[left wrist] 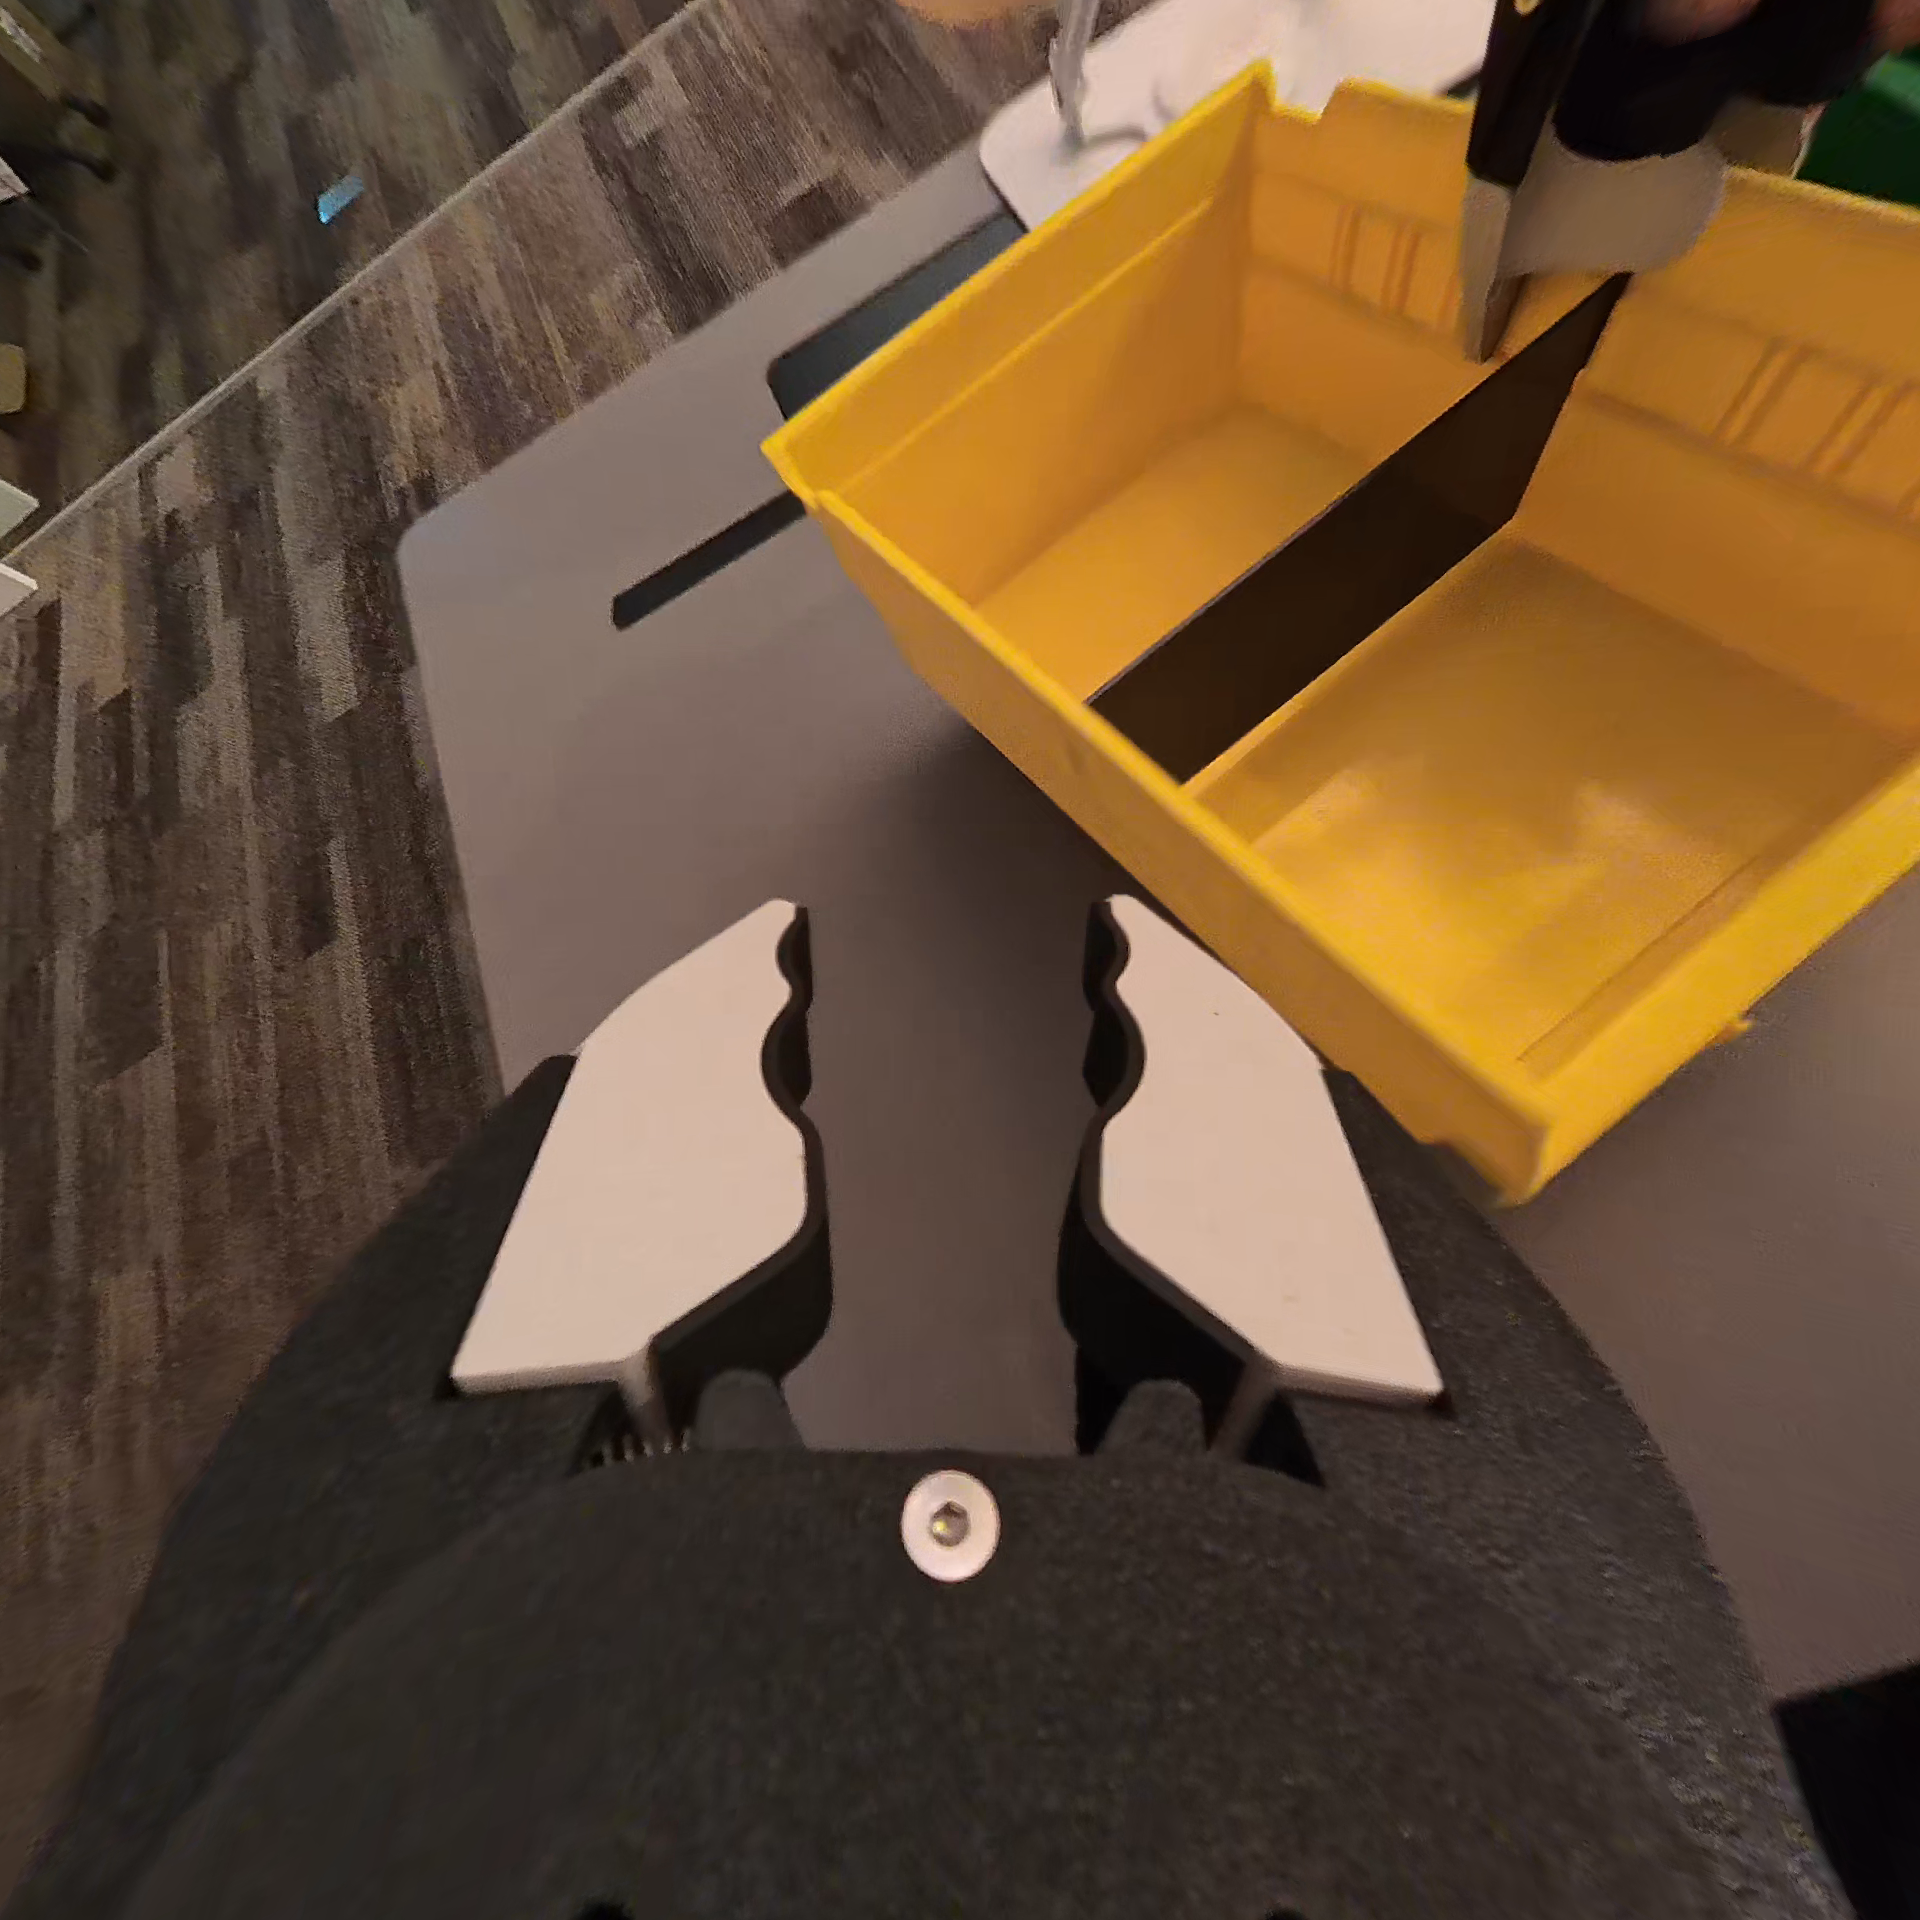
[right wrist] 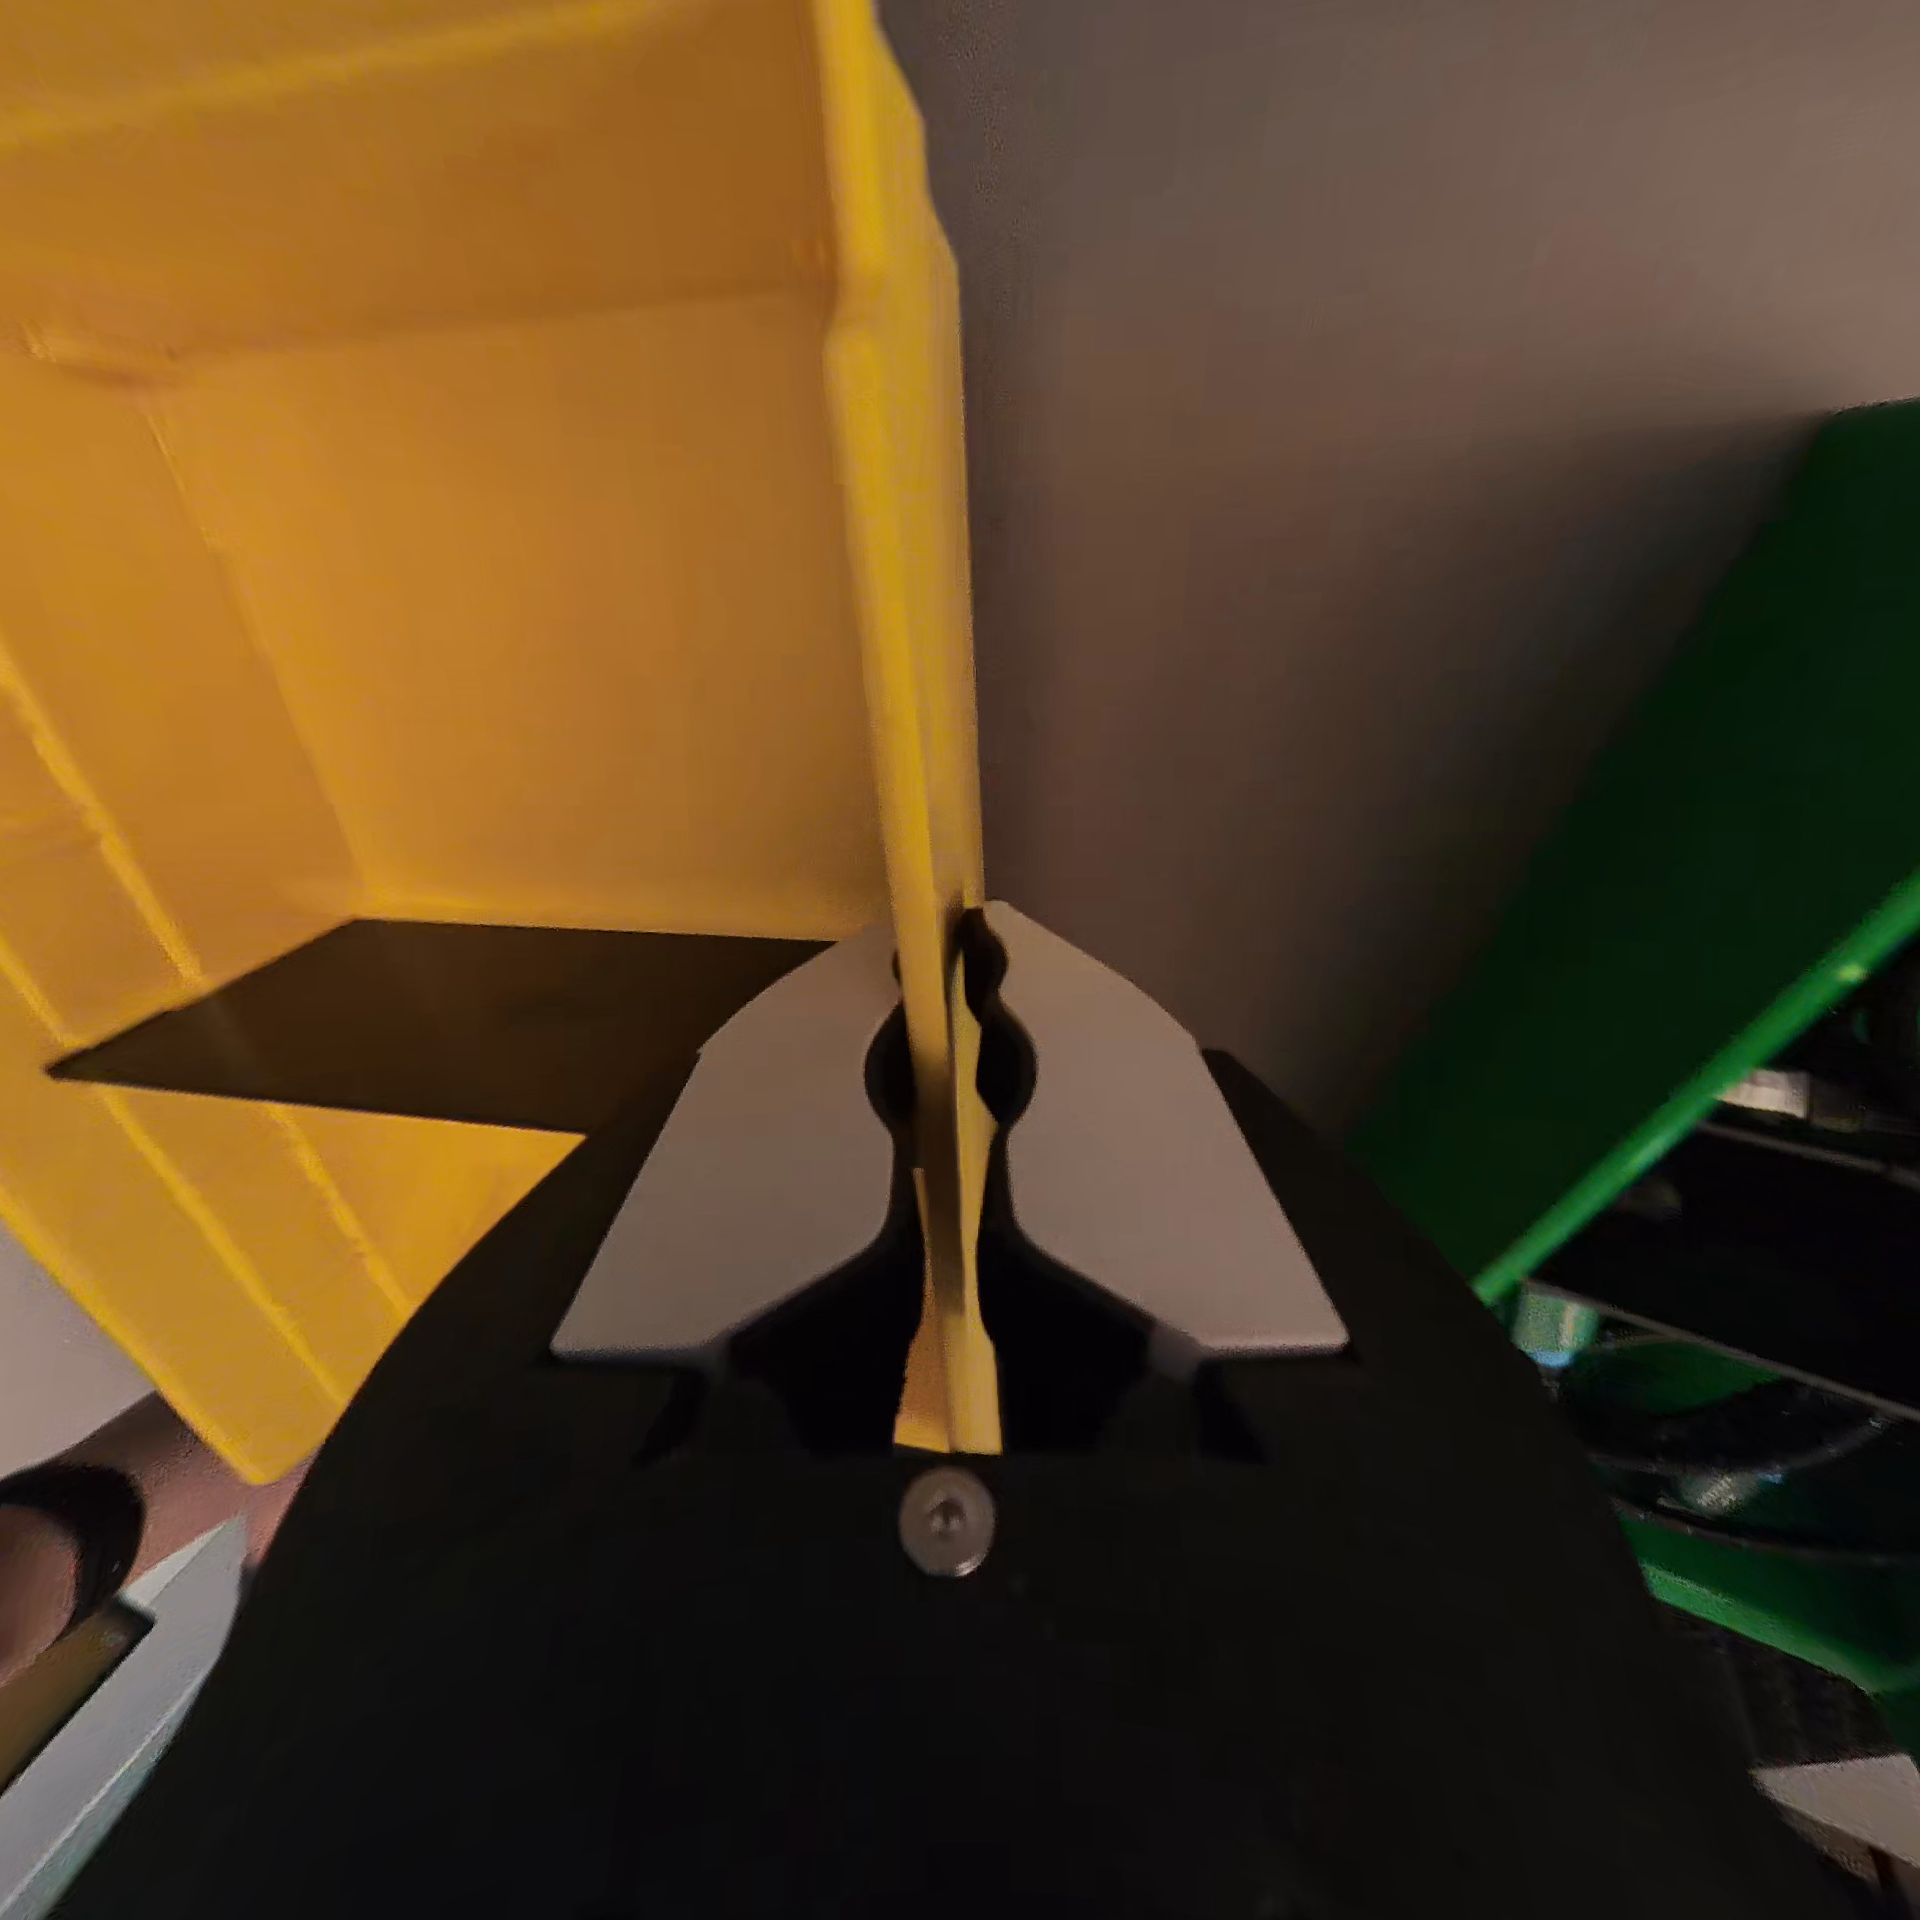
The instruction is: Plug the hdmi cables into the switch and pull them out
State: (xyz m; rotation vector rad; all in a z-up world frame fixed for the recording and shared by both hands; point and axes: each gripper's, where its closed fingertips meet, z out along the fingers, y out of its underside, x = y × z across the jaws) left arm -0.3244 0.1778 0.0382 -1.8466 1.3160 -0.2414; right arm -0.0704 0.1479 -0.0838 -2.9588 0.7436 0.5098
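A yellow bin [left wrist: 1039, 343] with a black divider [left wrist: 1351, 582] across its middle sits on the grey table [left wrist: 644, 779]; both compartments are empty. My left gripper [left wrist: 948, 914] is open and empty, over the table just left of the bin's near corner. My right gripper [right wrist: 940, 935] is shut on the yellow bin's [right wrist: 520, 623] side wall, one finger inside and one outside. It also shows in the left wrist view [left wrist: 1486, 332], at the bin's far wall above the divider [right wrist: 436, 1018]. No cable or switch shows in either view.
A green bin [right wrist: 1662, 831] holding dark items stands right of the yellow one. A white stand base [left wrist: 1091, 125] and a black slot [left wrist: 707, 571] lie on the table beyond. The table's left edge drops to patterned carpet [left wrist: 208, 727]. The tips of one gripper are about 30 cm away from the tips of the other.
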